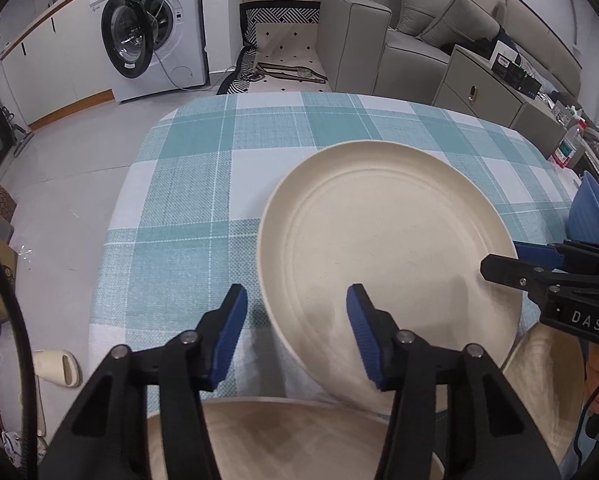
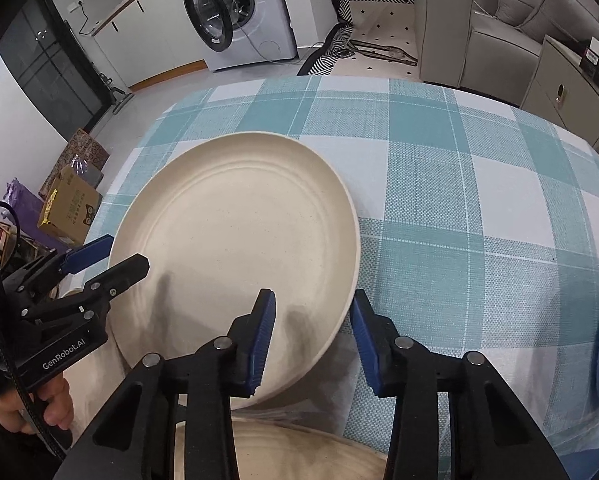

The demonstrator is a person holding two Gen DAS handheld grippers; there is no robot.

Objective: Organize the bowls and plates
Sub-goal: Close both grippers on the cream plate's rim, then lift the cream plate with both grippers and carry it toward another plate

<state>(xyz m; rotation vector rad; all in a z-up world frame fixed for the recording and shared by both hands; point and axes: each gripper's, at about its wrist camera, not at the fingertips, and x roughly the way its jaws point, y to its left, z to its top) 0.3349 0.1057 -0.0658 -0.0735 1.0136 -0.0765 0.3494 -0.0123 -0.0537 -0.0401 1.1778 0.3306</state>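
Note:
A large cream plate (image 1: 387,240) (image 2: 235,236) lies on the checked tablecloth, its near edge reaching over another cream dish (image 1: 267,440) (image 2: 283,452). My left gripper (image 1: 297,316) straddles the plate's left rim, one blue pad over the plate and the other outside it. A gap shows on both sides, so it stands open. My right gripper (image 2: 313,324) straddles the right rim the same way, open, its pads clear of the rim. Each gripper also shows in the other's view, the right gripper (image 1: 507,258) and the left gripper (image 2: 119,258).
A blue dish (image 1: 591,208) stands at the table's right edge. A further cream dish (image 1: 547,364) lies near the front right. The teal checked cloth (image 2: 459,200) covers the table. Beyond it are a washing machine (image 1: 155,28), a sofa and a cabinet; boxes (image 2: 71,208) sit on the floor at the left.

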